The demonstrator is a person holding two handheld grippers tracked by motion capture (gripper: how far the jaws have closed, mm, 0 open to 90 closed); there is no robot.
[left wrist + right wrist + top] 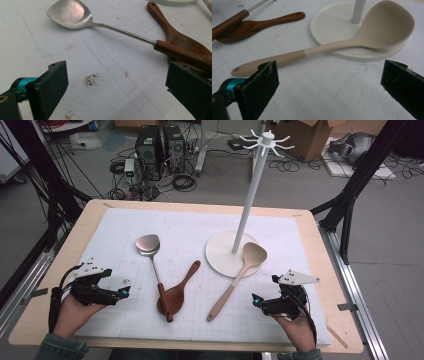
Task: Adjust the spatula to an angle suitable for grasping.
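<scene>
A light wooden table [90, 212] carries a white gridded mat [190, 227] that covers most of its top. Toward the far right of the mat stands a white utensil stand [252, 185], a tall pole on a round flat base [220, 255] with hooks fanned out at its crown.

Three utensils lie on the mat. A beige ladle [239, 276] rests with its bowl up on the near right rim of the base and its handle running down toward the person's side. At the middle lies a metal spatula [154, 265] with a brown wooden handle, its blade pointing away; that handle lies across the bowl of a dark wooden spoon [177, 292], whose own handle angles up to the right.

The left gripper [123, 292] sits low at the left edge of the mat, held in the person's left hand [72, 315]. Its jaws stand wide apart with nothing between them but bare mat, the spatula's handle just beside its far jaw in the left gripper view. The right gripper [256, 300], in the right hand [299, 330], sits at the near right, its jaws likewise spread wide and empty, aimed toward the ladle's handle end, which lies just beyond one pad [259, 85].
</scene>
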